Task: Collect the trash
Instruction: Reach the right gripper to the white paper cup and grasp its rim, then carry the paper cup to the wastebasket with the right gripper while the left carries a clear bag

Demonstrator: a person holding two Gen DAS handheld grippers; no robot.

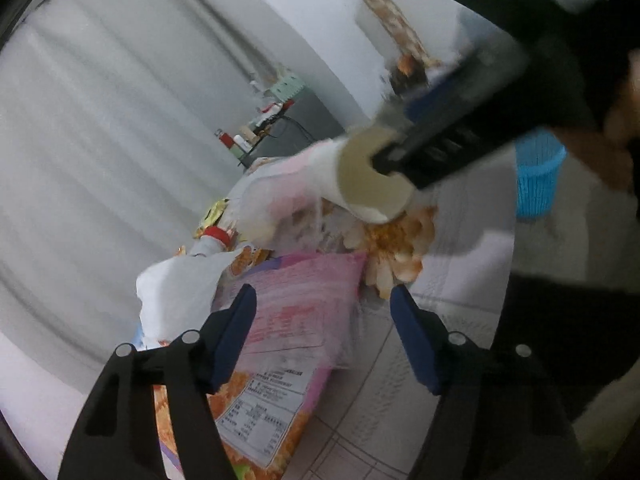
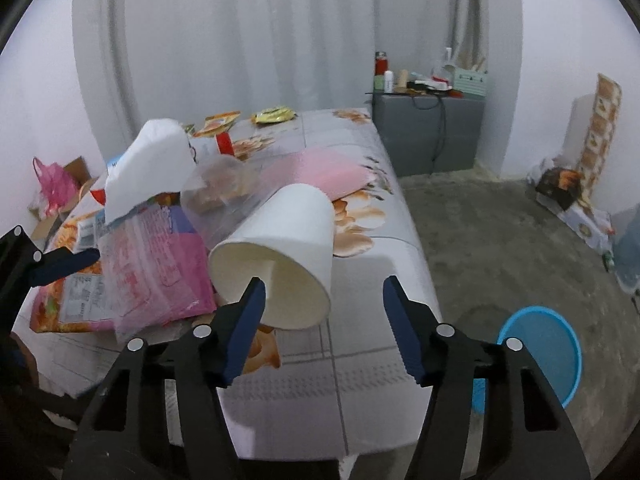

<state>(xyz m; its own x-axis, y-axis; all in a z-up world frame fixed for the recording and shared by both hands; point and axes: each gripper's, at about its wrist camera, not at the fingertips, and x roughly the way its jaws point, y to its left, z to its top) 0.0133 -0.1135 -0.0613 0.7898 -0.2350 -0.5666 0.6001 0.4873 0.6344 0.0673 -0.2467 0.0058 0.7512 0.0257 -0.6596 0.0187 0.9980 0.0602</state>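
Near the bed's [image 2: 360, 360] front edge, the right tool [image 2: 324, 300], jaws wide, is straddling a light, crushable paper cup [image 2: 280, 252] at its rim; left tool [image 1: 324, 312] is hovering wide over a pink wrapper [image 1: 304, 300].

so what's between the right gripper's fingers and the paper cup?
Nothing. In the right wrist view, the right gripper is open at the mouth of the tipped paper cup, one finger overlapping its rim.
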